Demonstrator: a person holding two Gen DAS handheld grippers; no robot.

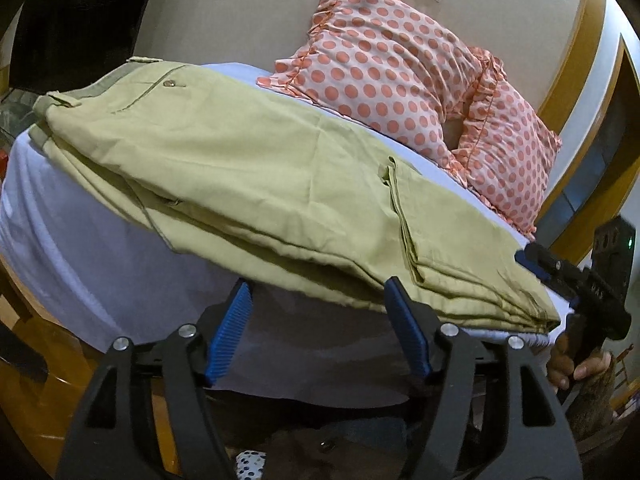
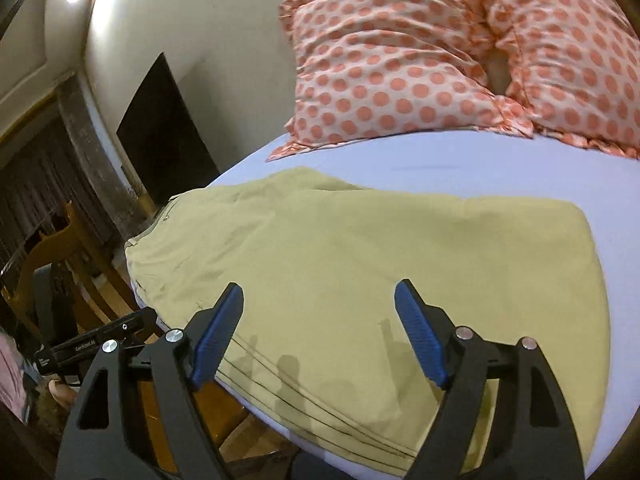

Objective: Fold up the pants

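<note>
The khaki pants (image 1: 256,168) are laid on the lavender sheet (image 1: 80,240) of the bed, already folded into a stacked rectangle with the hems (image 1: 404,216) brought up over the legs, so the task is judged nearly finished; perhaps one more fold is left. Beyond the pants, two polka-dot pillows (image 2: 400,68) are propped against the wall. Both the left gripper (image 1: 320,336) and the right gripper (image 2: 320,336) are held open, gripping nothing. On the left gripper's body, seen from the right view, small print is seen, too blurred to be read.
</note>
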